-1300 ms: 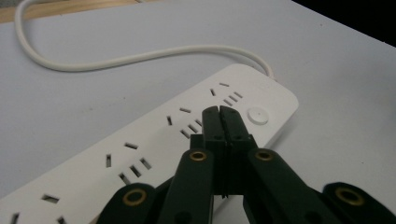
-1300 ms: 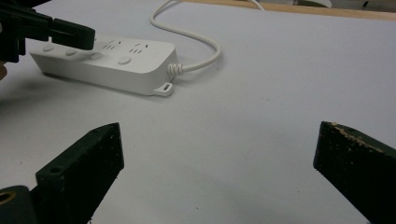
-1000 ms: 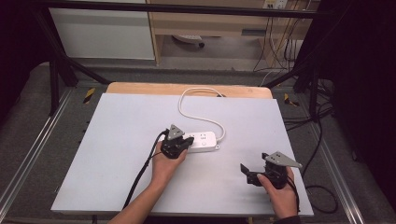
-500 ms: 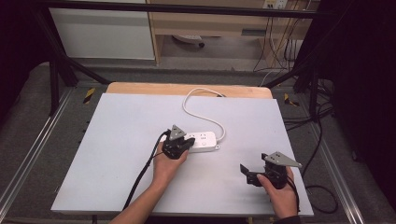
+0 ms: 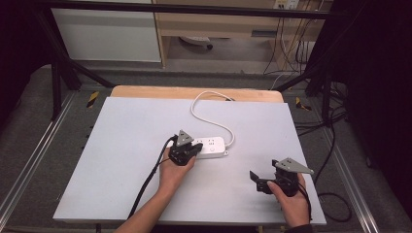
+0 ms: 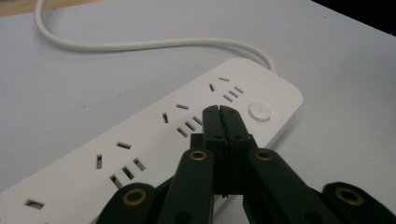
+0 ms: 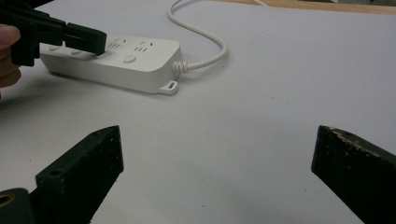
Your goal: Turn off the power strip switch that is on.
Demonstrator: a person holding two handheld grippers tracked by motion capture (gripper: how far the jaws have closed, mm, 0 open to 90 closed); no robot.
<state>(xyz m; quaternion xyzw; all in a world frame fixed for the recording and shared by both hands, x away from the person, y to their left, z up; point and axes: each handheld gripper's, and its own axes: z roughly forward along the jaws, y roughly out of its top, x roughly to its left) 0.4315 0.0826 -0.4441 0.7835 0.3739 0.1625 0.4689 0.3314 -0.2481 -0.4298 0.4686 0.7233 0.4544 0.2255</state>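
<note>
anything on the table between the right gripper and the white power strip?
Nothing: the right gripper view shows bare grey tabletop between the open right gripper and the white plastic power strip.

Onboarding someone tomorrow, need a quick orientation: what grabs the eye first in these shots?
The white power strip near the middle of the pale table, its cord looping toward the far edge. The left gripper, jaws shut, has its tips over the strip's top by the round button. The right gripper sits apart near the table's front right, jaws wide open and empty.
</note>
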